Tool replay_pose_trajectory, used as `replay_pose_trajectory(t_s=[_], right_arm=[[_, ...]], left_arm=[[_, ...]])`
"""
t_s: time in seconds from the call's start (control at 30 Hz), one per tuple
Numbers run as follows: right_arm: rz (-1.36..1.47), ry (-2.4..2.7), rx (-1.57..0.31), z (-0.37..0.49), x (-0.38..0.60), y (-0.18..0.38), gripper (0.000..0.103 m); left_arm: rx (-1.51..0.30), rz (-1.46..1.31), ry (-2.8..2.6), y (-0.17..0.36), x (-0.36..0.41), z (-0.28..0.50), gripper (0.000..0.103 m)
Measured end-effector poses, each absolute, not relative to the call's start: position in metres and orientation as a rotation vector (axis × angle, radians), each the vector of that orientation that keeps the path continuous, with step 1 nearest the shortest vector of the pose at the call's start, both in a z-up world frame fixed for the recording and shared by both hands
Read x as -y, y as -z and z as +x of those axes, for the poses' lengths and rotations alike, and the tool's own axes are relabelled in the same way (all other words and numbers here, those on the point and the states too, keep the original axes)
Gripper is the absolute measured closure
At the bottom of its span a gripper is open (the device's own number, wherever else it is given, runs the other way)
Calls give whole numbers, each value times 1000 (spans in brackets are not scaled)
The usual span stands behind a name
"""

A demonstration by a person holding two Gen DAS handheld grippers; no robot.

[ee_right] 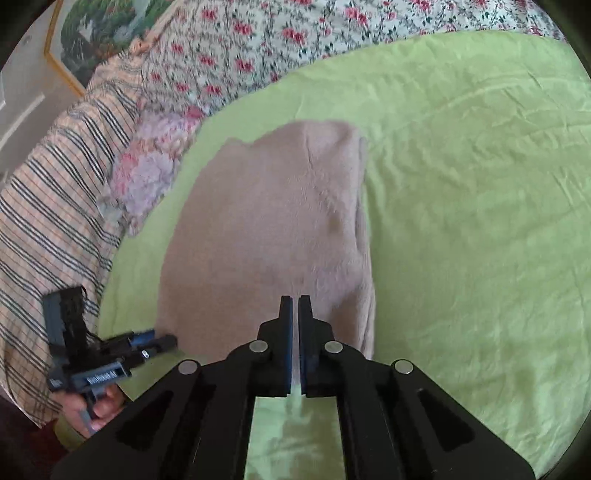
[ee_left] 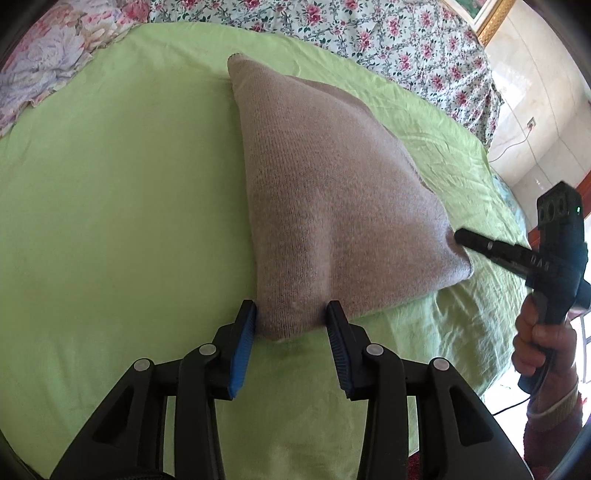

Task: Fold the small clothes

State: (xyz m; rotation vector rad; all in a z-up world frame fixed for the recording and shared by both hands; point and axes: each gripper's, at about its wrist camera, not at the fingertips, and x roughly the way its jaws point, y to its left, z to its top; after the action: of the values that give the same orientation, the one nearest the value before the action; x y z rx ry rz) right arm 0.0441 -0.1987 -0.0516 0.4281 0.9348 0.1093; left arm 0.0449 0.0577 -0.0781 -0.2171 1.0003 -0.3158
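We see a beige knitted garment [ee_left: 332, 192] lying on a bed covered by a light green sheet [ee_left: 110, 203], with a floral quilt [ee_left: 369, 33] bunched along the far side and a striped cloth [ee_right: 55, 221] off to one edge. The garment looks already doubled over into a compact shape, one long edge forming a thick folded seam. Our left gripper [ee_left: 291, 321] sits at the near corner of the garment with its blue-padded fingers [ee_left: 245, 325] spread apart on either side of the fabric, straddling the corner without pinching it; we judge it is placed there either to take that corner or to let it go. Our right gripper [ee_right: 295, 306] has its jaws pressed almost together, and from its own camera it rests over the near edge of the garment; seen from the left camera, its tip meets the opposite near corner, where the knit puckers slightly, which suggests it is clamped on a bit of cloth, though the contact itself is partly hidden. Holding both near corners would let us lift that edge evenly and carry it across for the next fold.
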Motion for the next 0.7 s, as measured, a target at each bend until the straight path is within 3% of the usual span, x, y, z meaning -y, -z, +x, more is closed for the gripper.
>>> replay_pose_trajectory(t_s=[0.13,0.37,0.63,0.7], right_arm=[[407,-46,-964,38,206,70,102],[410,-35,-907,20,205,39,99],[401,-55,-896,-13,183,32,98],[400,-62,-898,-21,178,33,90]], left_arm=[[-1018,-214,302,83,-61,44,61],[-993,-177,290,70,-63,31,60],[-951,-118,231,49,-64,9,41],[-944,-74,207,46,-63,3,35]])
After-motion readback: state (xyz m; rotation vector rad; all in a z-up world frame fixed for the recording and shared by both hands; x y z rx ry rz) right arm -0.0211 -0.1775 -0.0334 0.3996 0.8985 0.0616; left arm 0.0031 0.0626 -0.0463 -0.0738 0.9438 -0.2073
